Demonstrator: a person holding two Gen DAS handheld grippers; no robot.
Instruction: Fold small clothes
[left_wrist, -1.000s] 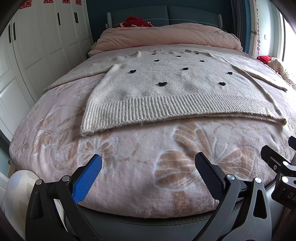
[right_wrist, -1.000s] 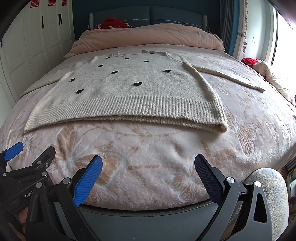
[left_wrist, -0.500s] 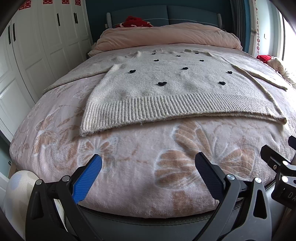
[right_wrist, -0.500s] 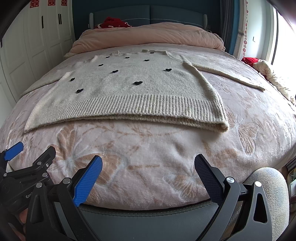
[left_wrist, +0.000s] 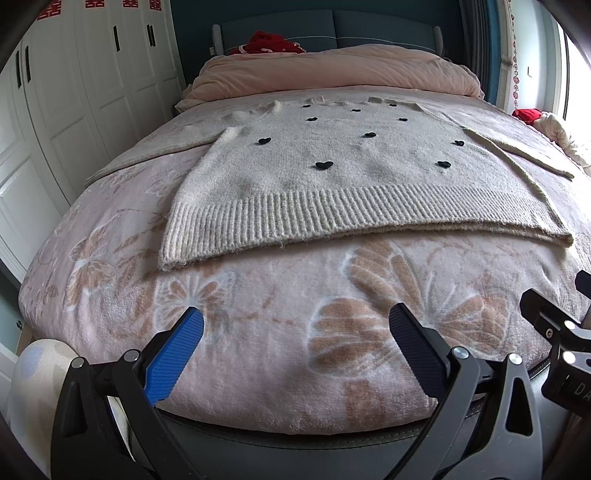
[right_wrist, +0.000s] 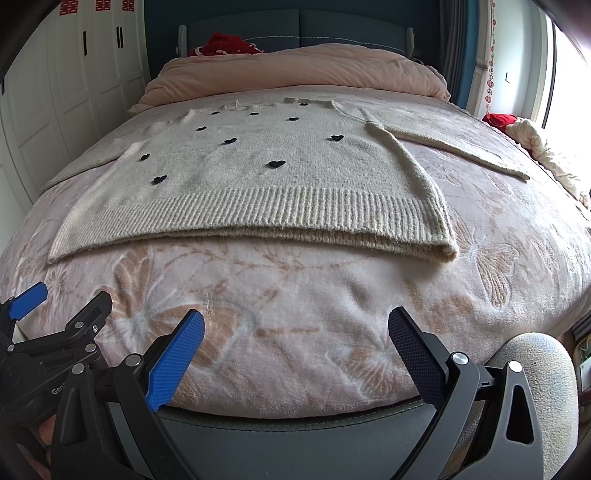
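Cream sweater (left_wrist: 354, 184) lies flat, sleeves spread, on bed blanket (left_wrist: 258, 350), ready for folding. Left gripper (left_wrist: 295, 332) and right gripper (right_wrist: 295, 332) hover short of its ribbed hem (right_wrist: 258, 214), jaws wide, empty.

We are looking into a home bedroom. A bed (left_wrist: 258, 332) under a pink fleece blanket with a butterfly pattern is filling the view, a rolled pink duvet (left_wrist: 332, 74) is lying at its head against a dark upholstered headboard (left_wrist: 369, 26), and white wardrobe doors (left_wrist: 92, 92) bearing red paper cutouts are lining the left wall, while daylight is coming through a window (right_wrist: 561, 74) on the right.
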